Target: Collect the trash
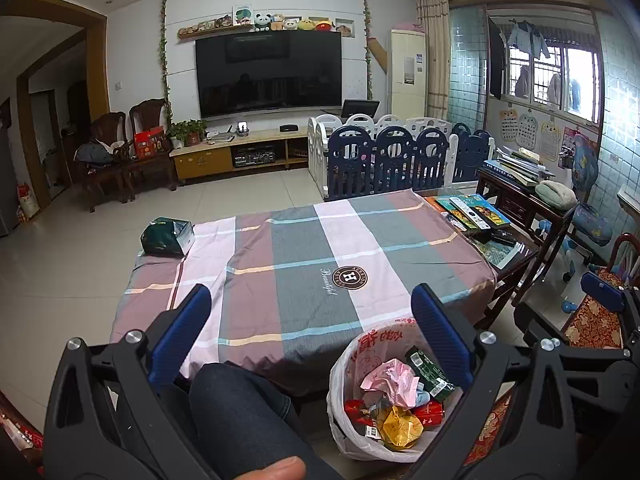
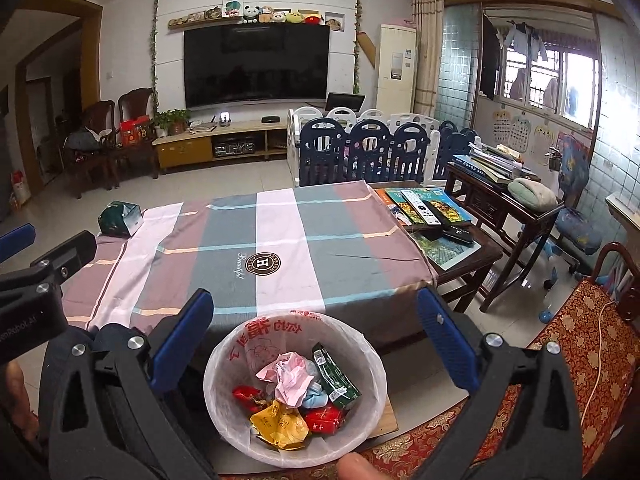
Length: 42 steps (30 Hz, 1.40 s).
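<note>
A white-lined trash bin (image 2: 372, 364) stands on the floor in front of the table. It holds pink crumpled paper (image 2: 290, 376), a green wrapper (image 2: 334, 380), red and yellow wrappers. It also shows in the left wrist view (image 1: 340, 364). My right gripper (image 2: 314, 312) is open and empty, above the bin. My left gripper (image 1: 312, 304) is open and empty, above the table's near edge, left of the bin. A green tissue box (image 1: 168, 236) sits on the table's far left corner.
The table wears a plaid cloth (image 1: 304, 256). A side table with books and remotes (image 2: 432, 212) stands to the right. A patterned red cushion (image 2: 568, 360) lies at the right. My knee (image 1: 240, 412) is under the left gripper. A playpen (image 1: 392, 156) stands behind.
</note>
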### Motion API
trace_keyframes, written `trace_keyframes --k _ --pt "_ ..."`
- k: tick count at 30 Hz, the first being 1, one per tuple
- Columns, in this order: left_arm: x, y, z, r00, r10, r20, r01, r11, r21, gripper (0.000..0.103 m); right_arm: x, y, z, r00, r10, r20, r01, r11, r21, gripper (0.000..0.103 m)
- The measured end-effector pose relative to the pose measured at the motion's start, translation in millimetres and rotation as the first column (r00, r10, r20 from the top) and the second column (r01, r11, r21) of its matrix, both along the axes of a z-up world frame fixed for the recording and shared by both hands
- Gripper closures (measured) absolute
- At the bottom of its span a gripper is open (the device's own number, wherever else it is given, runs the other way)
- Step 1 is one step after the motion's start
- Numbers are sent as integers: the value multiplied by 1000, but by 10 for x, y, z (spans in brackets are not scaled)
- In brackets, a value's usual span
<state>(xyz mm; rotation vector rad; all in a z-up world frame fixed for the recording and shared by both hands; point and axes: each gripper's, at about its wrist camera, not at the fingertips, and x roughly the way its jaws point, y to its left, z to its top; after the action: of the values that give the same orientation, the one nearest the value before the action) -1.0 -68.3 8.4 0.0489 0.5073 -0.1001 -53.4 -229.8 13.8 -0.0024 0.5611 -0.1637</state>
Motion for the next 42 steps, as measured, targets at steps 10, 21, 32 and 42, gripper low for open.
trace_keyframes --k 10,21,32,42 --pt "-9 14 0 1000 5 -2 -5 1000 -4 3 11 -4 -18 1000 -9 -6 9 1000 8 4" --pt "16 15 9 1000 1 -8 -1 1000 -3 3 7 -4 -31 1000 -12 -14 12 1000 4 4" --pt "39 6 -33 1000 1 -18 -1 1000 1 3 38 -13 -72 999 -21 -31 21 1000 5 4" --pt "42 1 -70 1000 1 -29 -1 1000 3 3 57 -19 -110 999 -25 -43 25 1000 6 4"
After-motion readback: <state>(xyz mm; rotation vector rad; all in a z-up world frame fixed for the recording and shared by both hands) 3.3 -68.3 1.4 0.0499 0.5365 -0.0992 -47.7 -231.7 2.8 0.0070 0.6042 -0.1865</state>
